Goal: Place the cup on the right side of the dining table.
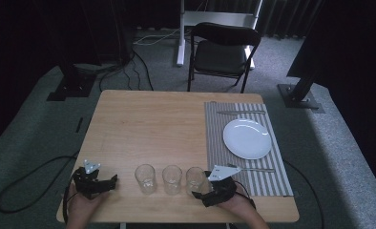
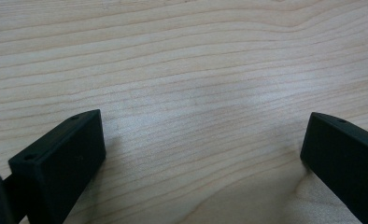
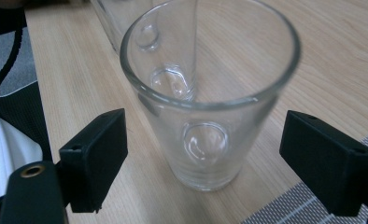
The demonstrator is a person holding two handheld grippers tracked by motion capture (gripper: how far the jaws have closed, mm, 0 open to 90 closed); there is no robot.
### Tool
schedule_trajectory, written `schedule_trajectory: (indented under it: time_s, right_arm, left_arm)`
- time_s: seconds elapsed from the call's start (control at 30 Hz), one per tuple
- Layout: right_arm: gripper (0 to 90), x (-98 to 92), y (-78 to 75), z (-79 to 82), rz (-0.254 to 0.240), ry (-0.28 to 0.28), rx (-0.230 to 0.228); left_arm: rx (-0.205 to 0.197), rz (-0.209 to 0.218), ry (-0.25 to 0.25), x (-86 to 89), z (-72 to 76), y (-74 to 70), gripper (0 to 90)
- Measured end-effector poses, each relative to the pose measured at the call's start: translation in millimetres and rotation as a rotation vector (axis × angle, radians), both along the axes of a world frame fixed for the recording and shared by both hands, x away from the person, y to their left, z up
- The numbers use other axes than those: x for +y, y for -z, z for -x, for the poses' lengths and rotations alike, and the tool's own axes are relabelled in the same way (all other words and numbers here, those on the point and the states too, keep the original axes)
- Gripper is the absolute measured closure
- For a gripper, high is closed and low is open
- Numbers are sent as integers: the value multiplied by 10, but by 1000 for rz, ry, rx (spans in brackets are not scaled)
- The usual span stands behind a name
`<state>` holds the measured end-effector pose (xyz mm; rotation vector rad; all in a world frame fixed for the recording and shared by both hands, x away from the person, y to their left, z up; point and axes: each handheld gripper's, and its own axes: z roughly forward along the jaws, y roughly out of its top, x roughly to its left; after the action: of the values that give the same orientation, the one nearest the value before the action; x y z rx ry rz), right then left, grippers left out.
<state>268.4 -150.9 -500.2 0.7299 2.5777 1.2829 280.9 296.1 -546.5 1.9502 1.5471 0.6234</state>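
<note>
While the rightmost glass (image 3: pixel 205 100) stands upright on the worktop (image 1: pixel 152 124) at its near edge, just left of the striped placemat (image 1: pixel 245 148), the right gripper (image 1: pixel 210 188) brackets it: its jaws stand spread on either side of the tumbler, a clear gap showing between each pad and the glass wall in the right gripper view, so nothing is pinched yet. Two more glasses, the middle glass (image 1: pixel 172 179) and the left glass (image 1: pixel 145 178), stand in a row to its left, close together but apart. This looks like the approach step of a pick, with the jaws lined up around the lower half of the glass. By my reading, the next move calls for closing evenly on the tapered wall, low enough that the slick glass does not slip upward out of the pads, then a straight lift that keeps clear of the neighbour. Farther right, a white plate (image 1: pixel 247 138) sits on the placemat with a knife (image 1: pixel 241 112) beyond it. Over at the near left, the left gripper (image 1: pixel 94 183) rests at the worktop with jaws spread wide over bare wood, holding nothing.
</note>
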Motion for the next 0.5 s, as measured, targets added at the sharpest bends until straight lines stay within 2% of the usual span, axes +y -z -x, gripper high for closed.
schedule_trajectory:
  time_s: [0.17, 0.2, 0.3, 0.5]
  right_arm:
    - [172, 42, 14, -30, 0, -2, 0]
    - [212, 51, 15, -51, -5, 2, -2]
    - [213, 66, 16, -66, -8, 1, 0]
    - [266, 142, 26, -78, 17, -2, -28]
  left_arm:
    - [-2, 0, 1, 1, 0, 1, 3]
    - [-2, 0, 1, 1, 0, 2, 3]
    - [-2, 0, 1, 1, 0, 2, 3]
    - [-2, 0, 1, 1, 0, 2, 3]
